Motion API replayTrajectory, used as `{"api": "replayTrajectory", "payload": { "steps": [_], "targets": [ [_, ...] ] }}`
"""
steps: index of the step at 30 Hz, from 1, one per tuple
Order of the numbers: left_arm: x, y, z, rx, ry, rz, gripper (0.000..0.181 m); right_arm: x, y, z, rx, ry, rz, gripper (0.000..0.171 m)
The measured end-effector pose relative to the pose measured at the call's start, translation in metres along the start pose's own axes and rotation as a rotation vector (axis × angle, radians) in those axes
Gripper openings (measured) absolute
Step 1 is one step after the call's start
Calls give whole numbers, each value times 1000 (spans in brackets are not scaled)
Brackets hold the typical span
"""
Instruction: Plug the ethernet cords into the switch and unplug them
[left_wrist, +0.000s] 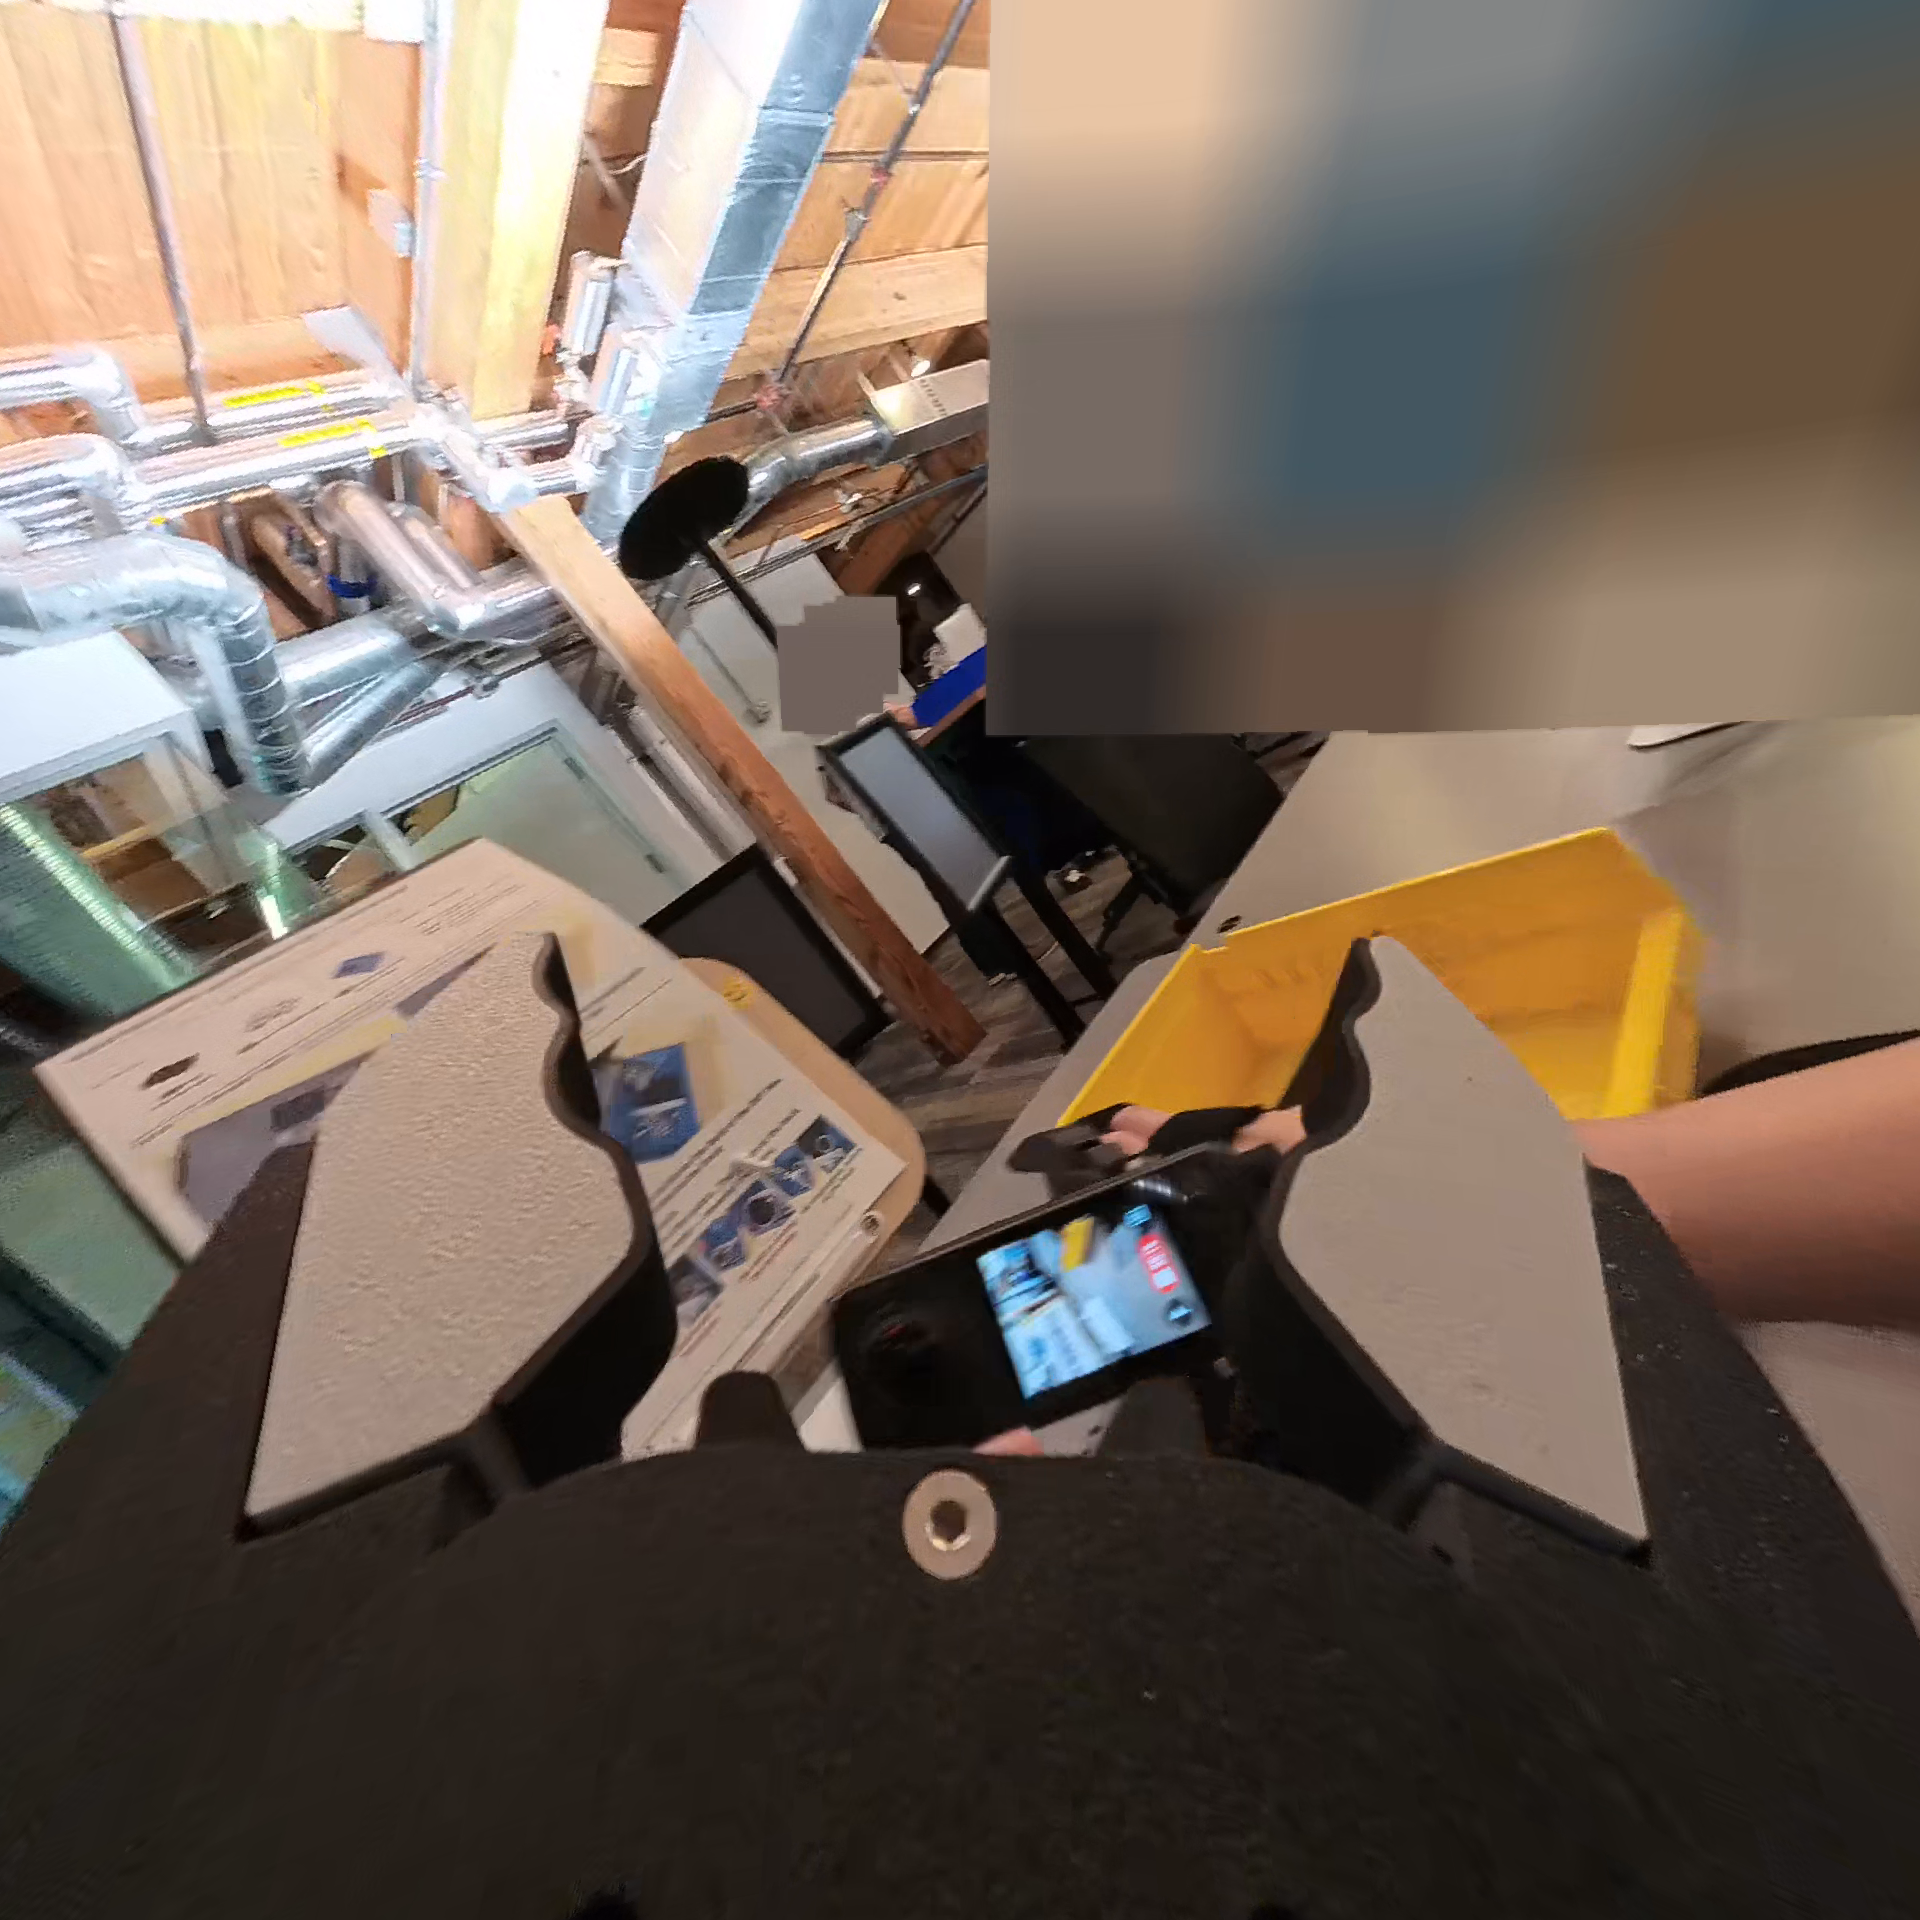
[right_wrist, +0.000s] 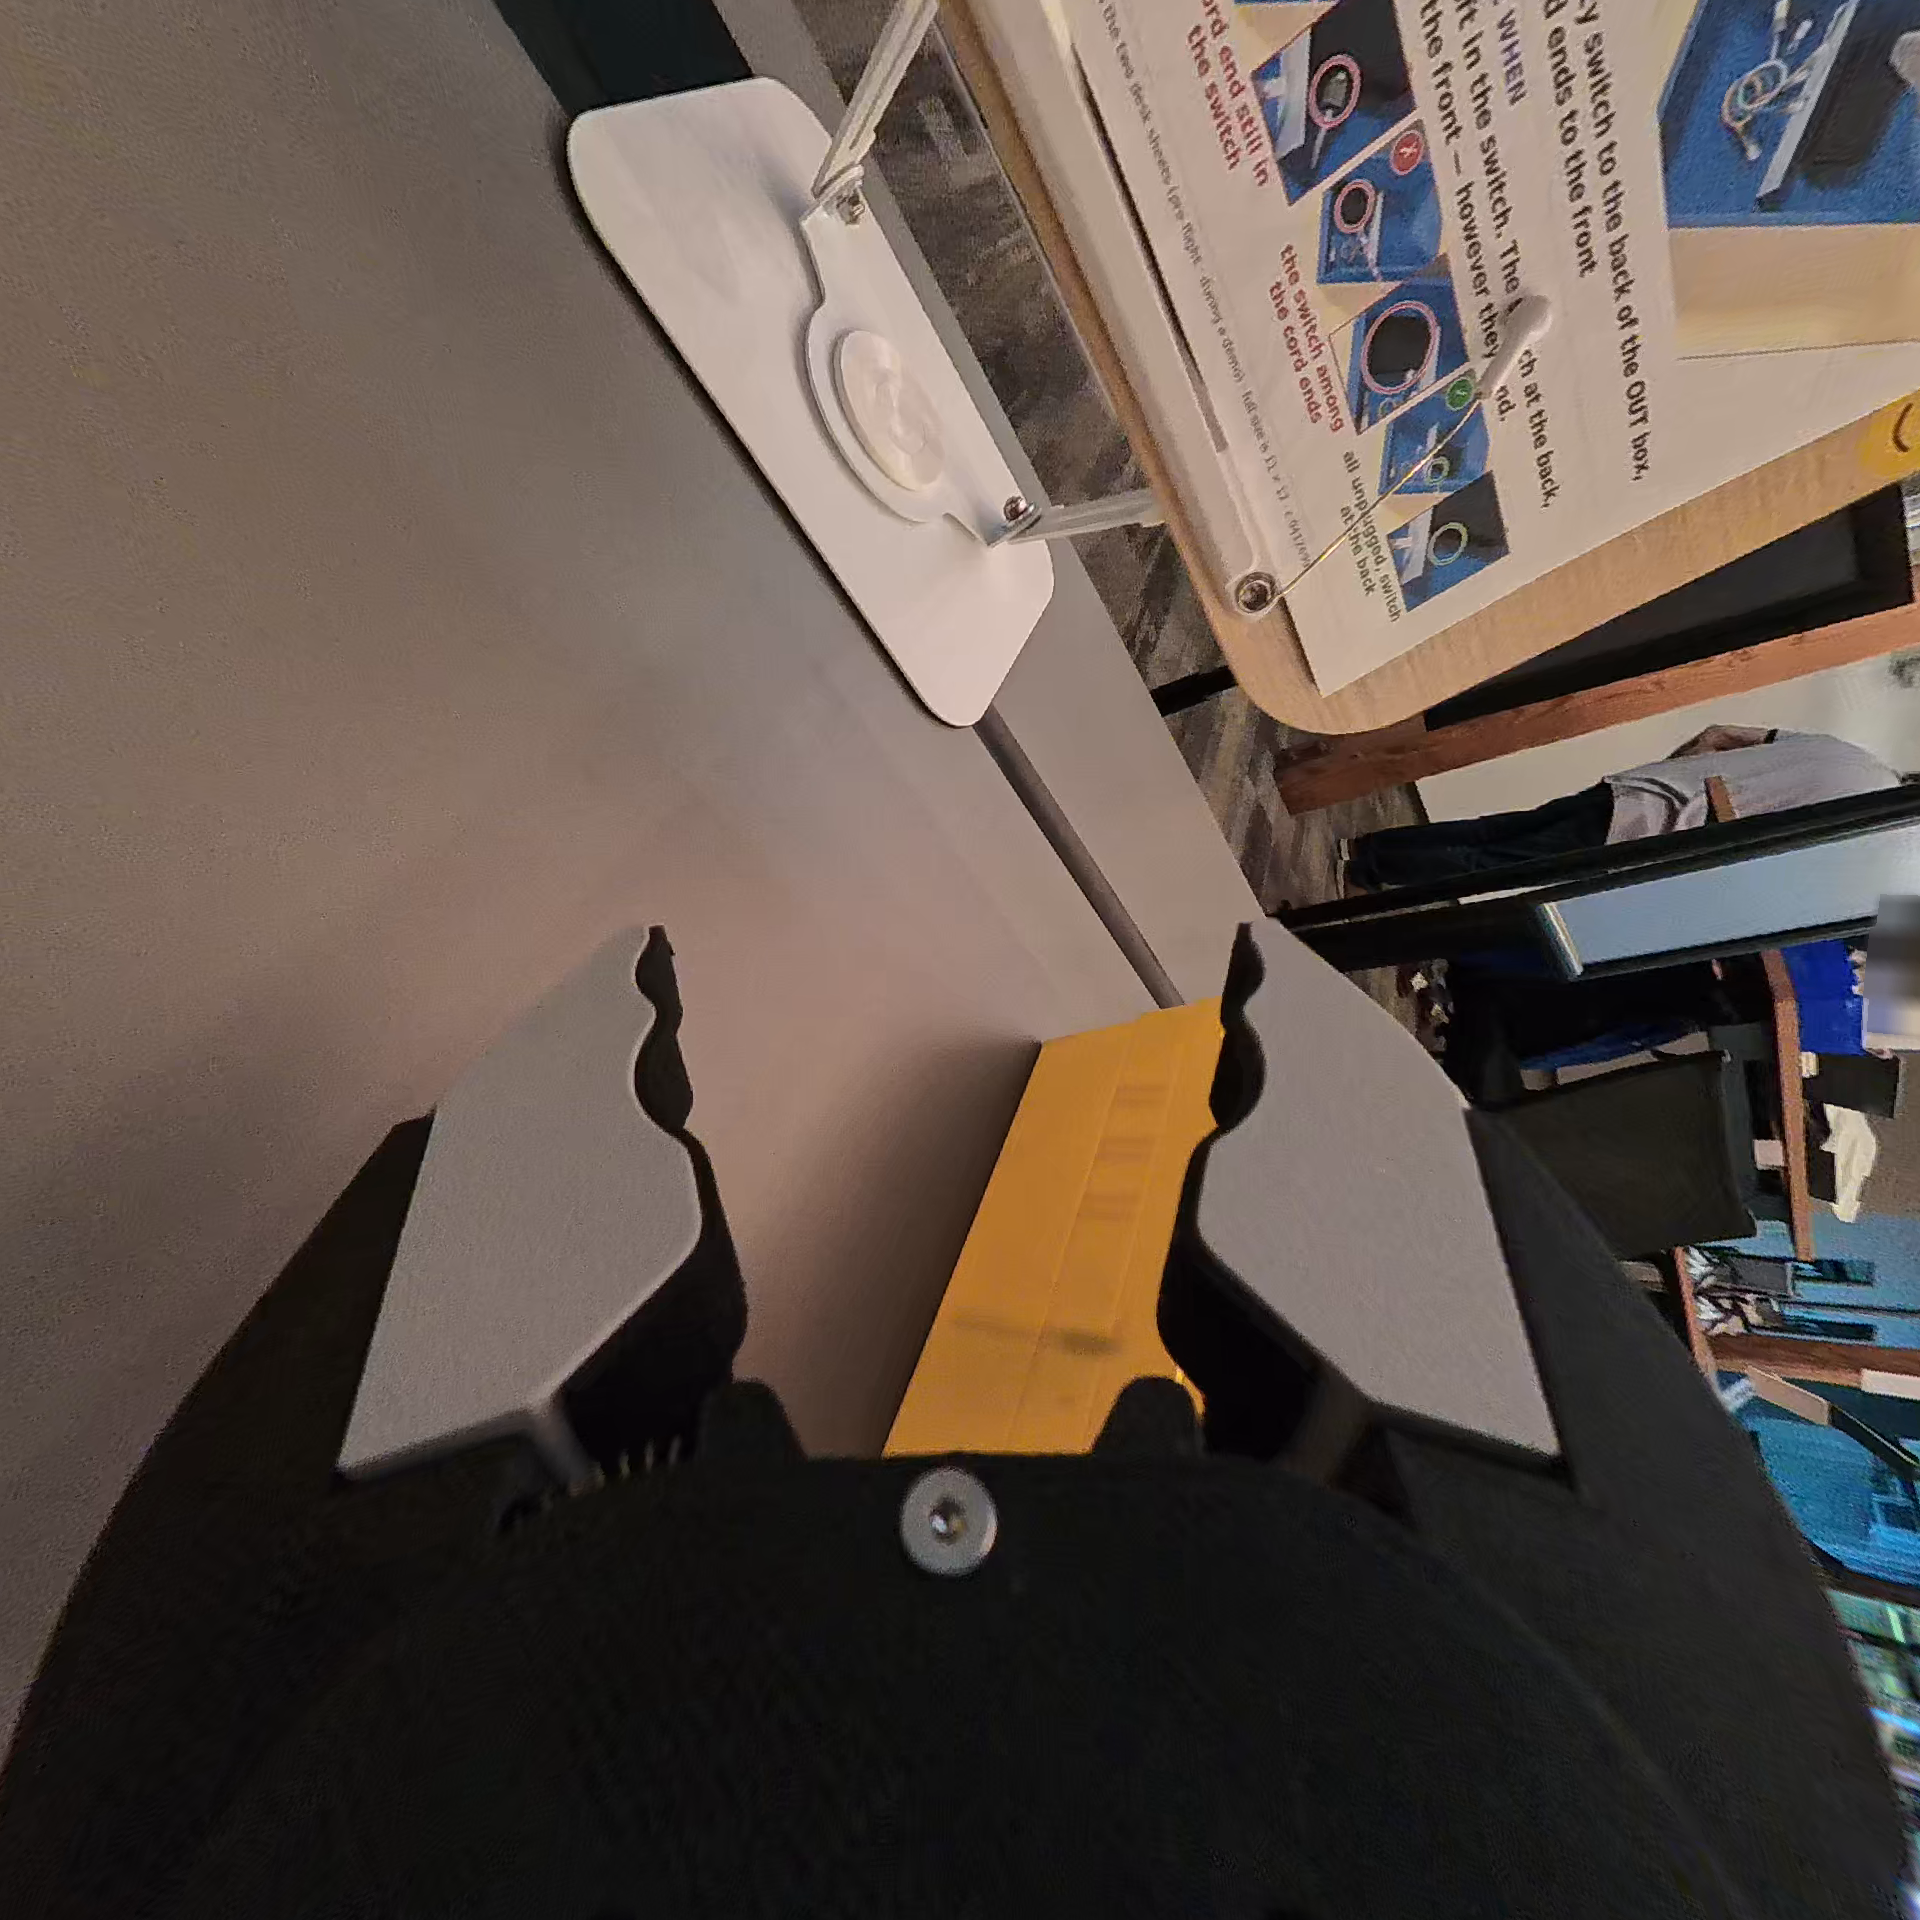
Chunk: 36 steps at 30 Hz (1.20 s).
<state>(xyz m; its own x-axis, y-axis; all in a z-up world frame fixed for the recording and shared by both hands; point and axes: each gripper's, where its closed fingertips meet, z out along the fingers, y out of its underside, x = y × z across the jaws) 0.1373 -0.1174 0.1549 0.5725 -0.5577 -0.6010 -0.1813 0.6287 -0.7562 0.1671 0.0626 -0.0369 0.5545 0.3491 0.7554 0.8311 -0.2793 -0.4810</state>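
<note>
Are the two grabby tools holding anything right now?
No. The left tool is open with nothing between its grey fingers, and so is the right tool. The yellow plastic bin just sits behind them on the grey table.

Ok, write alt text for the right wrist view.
The right tongs stand open and empty above a grey table, with a yellow bin between the fingers. Beyond, a white stand base holds an instruction sheet on a wooden board.

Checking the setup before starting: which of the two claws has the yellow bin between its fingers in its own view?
The right claw: the yellow bin shows between its fingers. The left claw frames a camera.
</note>
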Motion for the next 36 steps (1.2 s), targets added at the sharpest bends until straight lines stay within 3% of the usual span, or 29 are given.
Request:
{"api": "replayTrajectory", "payload": {
  "steps": [4, 7, 8, 11, 14, 18, 22, 31, 36],
  "targets": [
    [-68, 35, -10, -152, -213, -21, 124, 14, 0, 2, 36, -17, 67, 101],
    [-127, 84, -34, -377, -433, -114, 100, 39, 0, -1, 101, -40, 198, 100],
    [-140, 100, -43, -459, -490, -132, 100, 51, -2, -5, 139, -32, 247, 100],
    [-165, 141, -67, -652, -594, -153, 95, 95, -9, -27, 289, 42, 361, 97],
    [-176, 160, -77, -710, -642, -155, 90, 144, -17, -71, 508, 167, 457, 93],
    [-189, 165, -88, -766, -725, -56, 90, 192, -15, -138, 721, 321, 517, 86],
    [-192, 162, -91, -757, -737, -75, 90, 204, -12, -165, 756, 353, 514, 82],
    [-193, 156, -100, -771, -677, -138, 90, 178, -24, -138, 726, 214, 472, 77],
    [-198, 140, -154, -866, -568, -280, 66, 164, -31, -122, 797, 29, 510, 73]
  ]
}}
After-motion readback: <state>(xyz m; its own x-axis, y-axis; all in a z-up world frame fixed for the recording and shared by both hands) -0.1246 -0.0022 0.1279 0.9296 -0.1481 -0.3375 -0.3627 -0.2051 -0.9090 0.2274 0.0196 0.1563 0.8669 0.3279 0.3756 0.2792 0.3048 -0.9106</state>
